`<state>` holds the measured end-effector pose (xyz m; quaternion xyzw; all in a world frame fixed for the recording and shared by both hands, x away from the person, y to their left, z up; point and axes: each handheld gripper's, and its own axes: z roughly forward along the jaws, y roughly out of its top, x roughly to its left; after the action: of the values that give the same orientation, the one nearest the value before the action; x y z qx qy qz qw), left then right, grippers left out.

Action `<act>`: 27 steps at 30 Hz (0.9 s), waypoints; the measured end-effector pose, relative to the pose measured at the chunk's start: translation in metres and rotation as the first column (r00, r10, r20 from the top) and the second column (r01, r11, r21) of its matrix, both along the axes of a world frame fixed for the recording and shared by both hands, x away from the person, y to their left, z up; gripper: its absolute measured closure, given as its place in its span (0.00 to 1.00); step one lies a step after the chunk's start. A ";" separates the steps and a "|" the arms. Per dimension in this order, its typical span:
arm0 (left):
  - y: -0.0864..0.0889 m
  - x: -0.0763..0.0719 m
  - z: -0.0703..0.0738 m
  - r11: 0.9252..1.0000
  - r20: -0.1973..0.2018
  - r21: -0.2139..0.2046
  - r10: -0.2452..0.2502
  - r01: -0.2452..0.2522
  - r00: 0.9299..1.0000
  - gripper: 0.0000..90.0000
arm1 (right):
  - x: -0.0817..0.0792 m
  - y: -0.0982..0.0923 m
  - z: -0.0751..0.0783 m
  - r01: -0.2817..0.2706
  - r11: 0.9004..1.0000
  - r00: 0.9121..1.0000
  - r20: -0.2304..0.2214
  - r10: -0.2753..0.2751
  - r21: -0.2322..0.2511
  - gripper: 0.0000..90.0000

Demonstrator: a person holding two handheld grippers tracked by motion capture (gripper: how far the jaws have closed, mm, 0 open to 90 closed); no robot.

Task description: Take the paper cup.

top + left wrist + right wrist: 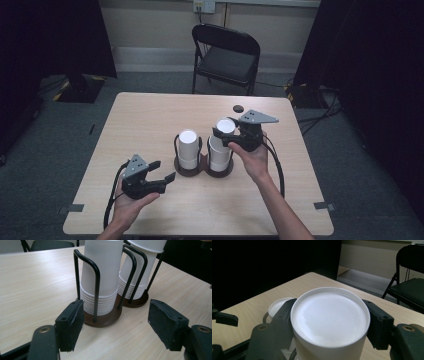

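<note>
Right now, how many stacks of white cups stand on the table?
2. The left stack stands upright in its wire holder near the table's middle; the right stack is beside it, its top cup gripped by the right gripper.

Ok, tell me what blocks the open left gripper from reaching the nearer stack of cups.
Only the holder's black wire loops ring the nearer cup stack. Bare table lies between it and the left gripper, whose jaws stand open.

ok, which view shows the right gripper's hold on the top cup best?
The right gripper view: its fingers press both sides of the top cup. The high view shows the right gripper at that cup from farther off. The left gripper view shows the cup's lower edge.
</note>
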<state>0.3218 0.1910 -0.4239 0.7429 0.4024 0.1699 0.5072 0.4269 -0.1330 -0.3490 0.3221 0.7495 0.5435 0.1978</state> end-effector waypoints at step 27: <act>0.004 -0.001 0.001 0.998 -0.019 -0.060 0.008 -0.009 1.000 0.31 | -0.022 -0.030 0.018 0.008 0.985 1.000 0.013 -0.010 0.175 0.38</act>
<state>0.3206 0.1949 -0.4229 0.7271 0.4153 0.1529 0.5249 0.4053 -0.1633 -0.3310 0.3378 0.6962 0.6083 0.1764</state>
